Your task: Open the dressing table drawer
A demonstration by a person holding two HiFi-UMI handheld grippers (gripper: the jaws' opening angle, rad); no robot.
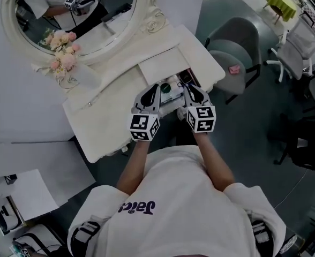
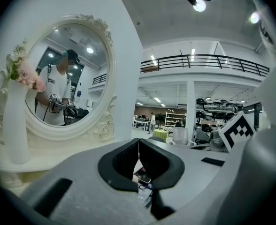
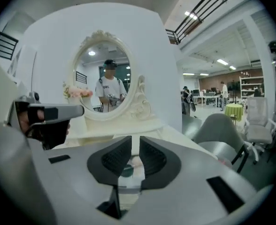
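The cream dressing table [image 1: 109, 111] has its drawer [image 1: 173, 84] pulled out under the top; small items lie inside, among them a green-lidded jar [image 1: 165, 88]. My left gripper [image 1: 152, 88] [image 2: 138, 143] hovers over the drawer's left part, its jaw tips touching, holding nothing. My right gripper [image 1: 190, 89] [image 3: 135, 143] hangs over the drawer's right part. A narrow gap shows between its jaws with nothing in it. Through that gap I see the green-lidded jar [image 3: 126, 171] below. Both grippers point toward the oval mirror [image 1: 77, 9].
A white vase with pink flowers [image 1: 66, 63] stands on the table's left part. A raised flat panel [image 1: 163, 66] lies on the top behind the drawer. A grey chair [image 1: 235, 52] stands to the right. A white sheet [image 1: 23, 194] lies on the surface at the lower left.
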